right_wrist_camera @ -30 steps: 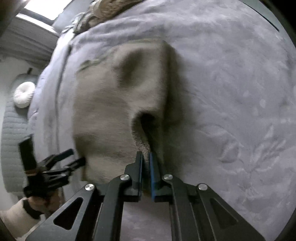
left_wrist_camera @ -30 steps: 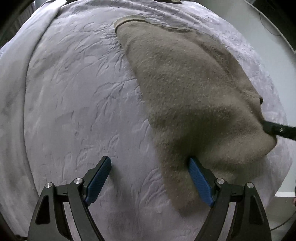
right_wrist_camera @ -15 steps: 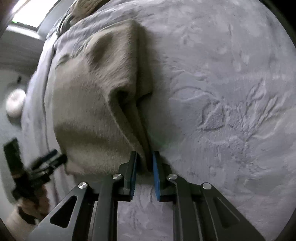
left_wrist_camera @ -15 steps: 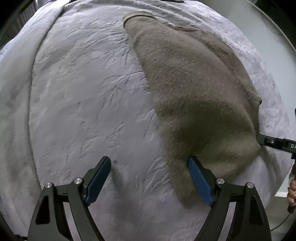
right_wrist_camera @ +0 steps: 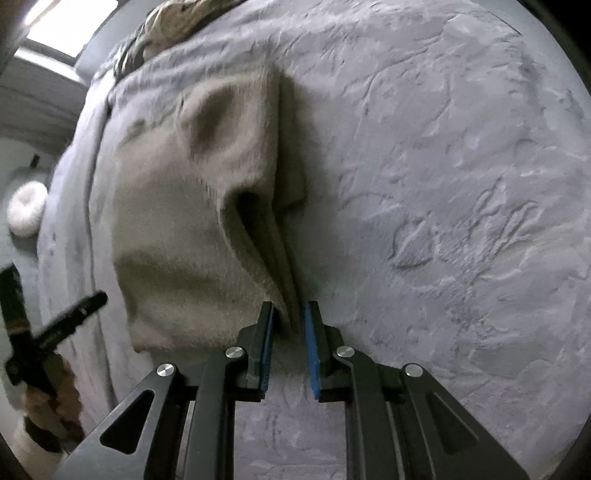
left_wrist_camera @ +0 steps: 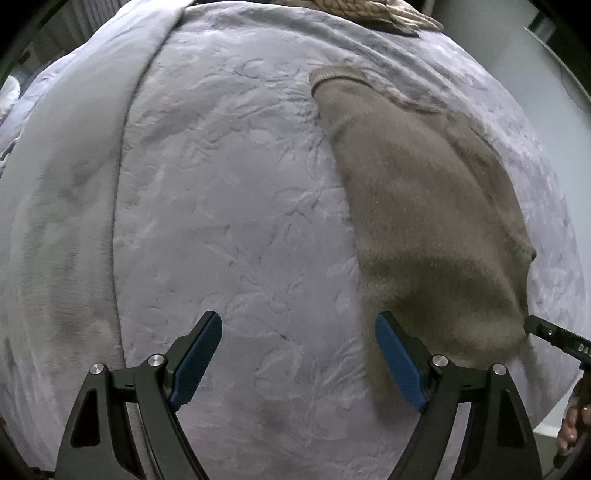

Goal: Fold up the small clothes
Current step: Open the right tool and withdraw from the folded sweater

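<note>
Left wrist view showed the left gripper [left_wrist_camera: 298, 363] spread wide over an embossed grey bedspread [left_wrist_camera: 229, 206]. The taupe sweater [left_wrist_camera: 424, 221] lay at centre right. The right gripper [right_wrist_camera: 289, 332], jaws narrow, pinched its hem. Patterned fabric [left_wrist_camera: 369, 11] lay at the upper edge.
</note>
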Available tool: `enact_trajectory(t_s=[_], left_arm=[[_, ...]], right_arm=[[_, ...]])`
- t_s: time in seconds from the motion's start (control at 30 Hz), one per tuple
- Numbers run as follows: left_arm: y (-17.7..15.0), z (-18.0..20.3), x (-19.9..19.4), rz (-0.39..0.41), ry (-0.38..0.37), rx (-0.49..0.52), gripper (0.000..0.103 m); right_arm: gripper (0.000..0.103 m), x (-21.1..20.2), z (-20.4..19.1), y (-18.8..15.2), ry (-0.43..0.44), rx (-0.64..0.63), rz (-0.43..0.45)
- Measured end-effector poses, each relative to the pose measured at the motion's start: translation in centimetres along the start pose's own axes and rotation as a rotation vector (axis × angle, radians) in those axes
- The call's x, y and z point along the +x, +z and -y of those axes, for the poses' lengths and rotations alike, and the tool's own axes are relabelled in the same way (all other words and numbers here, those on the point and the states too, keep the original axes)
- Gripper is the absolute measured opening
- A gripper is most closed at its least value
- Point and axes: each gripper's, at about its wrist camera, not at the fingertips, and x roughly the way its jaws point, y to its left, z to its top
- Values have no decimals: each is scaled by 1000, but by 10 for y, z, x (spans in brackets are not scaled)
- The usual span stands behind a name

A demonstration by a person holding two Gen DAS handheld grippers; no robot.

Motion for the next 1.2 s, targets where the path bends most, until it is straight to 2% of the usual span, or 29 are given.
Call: enact_trajectory(t_s=[0.07,0.2,0.43,0.5,0.53,0.57,0.6,0.77,0.87,1.2], left_arm=[[2,0,0,4,8,4,86],[8,9,3,2,26,5,86],[14,14,6,-1,41,-20,86],[13,12,6,-7,32,-38,86],[14,11,6,-10,29,-48,89],[14,10,7,-19,32,-58,103],[14,9,7,-21,37,-64,103],[16,12,7,-21,43,-54,103],[20,16,7,-15,70,-36,103],[41,13,13,-33,79,-48,103]], right_arm=[[20,-6,6,4,14,38,22],[20,-13,13,12,29,83,44],[21,-8,9,21,39,98,35],[27,-6,9,22,39,99,30],[39,-5,10,23,38,100,29],[52,-5,9,23,37,101,32],[55,-6,9,24,38,100,36],[56,-7,7,30,46,80,44],[64,-7,7,35,53,73,45],[64,-1,0,61,72,36,61]])
